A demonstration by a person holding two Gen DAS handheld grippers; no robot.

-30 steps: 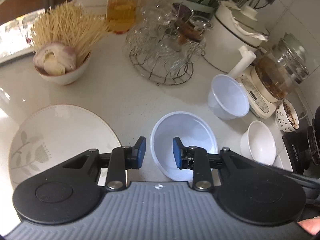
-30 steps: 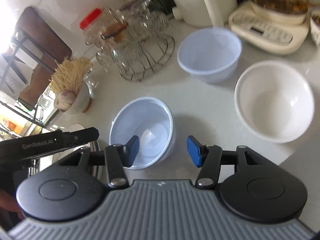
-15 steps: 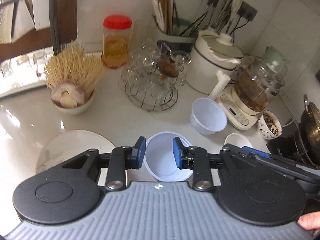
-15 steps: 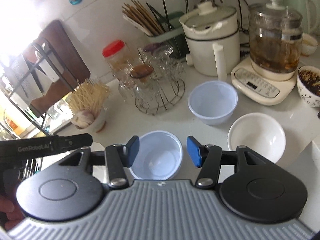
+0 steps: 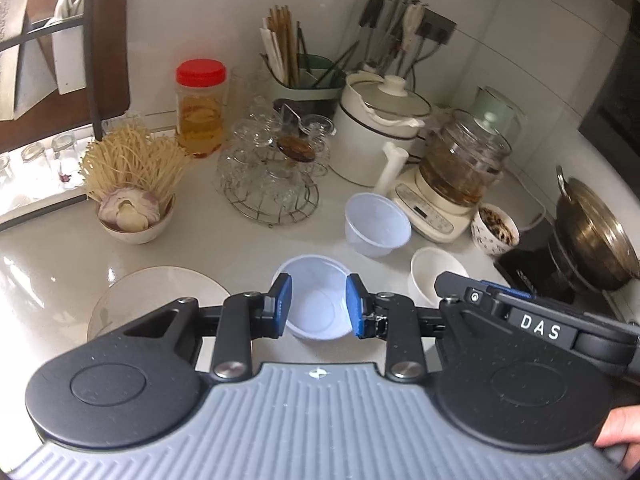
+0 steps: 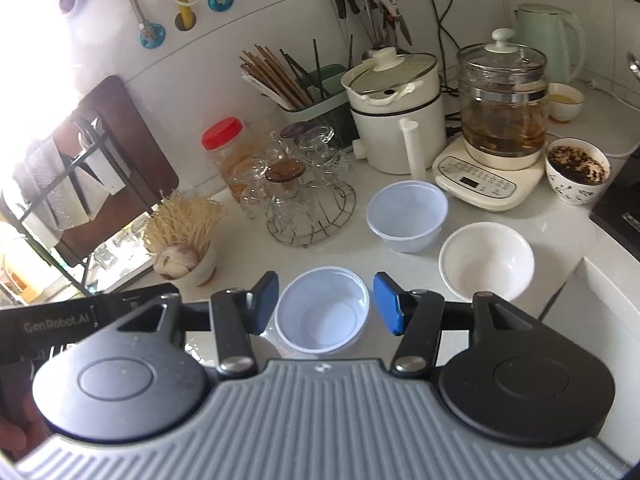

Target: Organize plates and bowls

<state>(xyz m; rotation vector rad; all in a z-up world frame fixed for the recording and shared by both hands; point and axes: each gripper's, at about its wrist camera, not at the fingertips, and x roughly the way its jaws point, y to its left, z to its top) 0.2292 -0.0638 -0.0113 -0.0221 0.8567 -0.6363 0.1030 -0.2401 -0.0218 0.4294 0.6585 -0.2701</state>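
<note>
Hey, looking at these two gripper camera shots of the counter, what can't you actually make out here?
- Plate: left wrist view, its near half is hidden by the left gripper; right wrist view, it is hidden almost entirely.
- Near plastic bowl: its near rim is cut off by the right gripper body.
- Window area: right wrist view, washed out by glare.
- White bowl: left wrist view, partly covered by the other gripper.

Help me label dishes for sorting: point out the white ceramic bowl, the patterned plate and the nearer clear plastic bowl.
white ceramic bowl [image 6: 486, 266], right wrist view, inner floor.
patterned plate [image 5: 160, 292], left wrist view, bare face.
nearer clear plastic bowl [image 6: 322, 314], right wrist view, inside bottom.
</note>
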